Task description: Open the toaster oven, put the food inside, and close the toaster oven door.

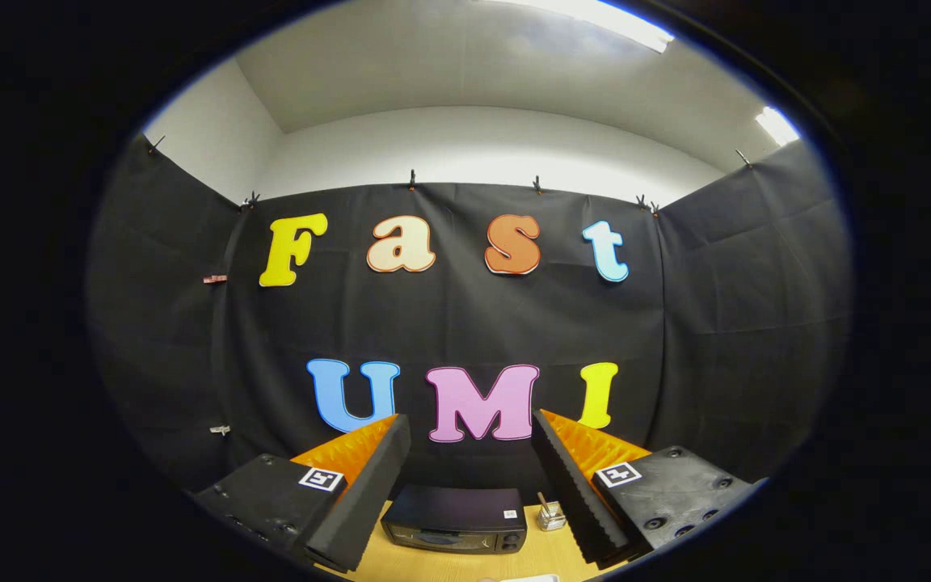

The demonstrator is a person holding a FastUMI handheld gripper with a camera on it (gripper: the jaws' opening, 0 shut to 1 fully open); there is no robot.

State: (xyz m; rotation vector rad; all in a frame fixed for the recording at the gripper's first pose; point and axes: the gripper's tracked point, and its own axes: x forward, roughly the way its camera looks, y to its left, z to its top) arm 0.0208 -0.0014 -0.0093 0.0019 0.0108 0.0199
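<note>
Toaster oven sits on wooden surface, door closed, beyond and between the fingers. Hand-held gripper held high, fingers spread wide, nothing in them. Small glass jar just beside oven, near one finger.

No readable text. Gripper fingers spread wide, holding nothing; each finger block carries a square black-and-white marker tag, a pattern w/o words. Small white sticker on toaster oven top, too small to read.
</note>
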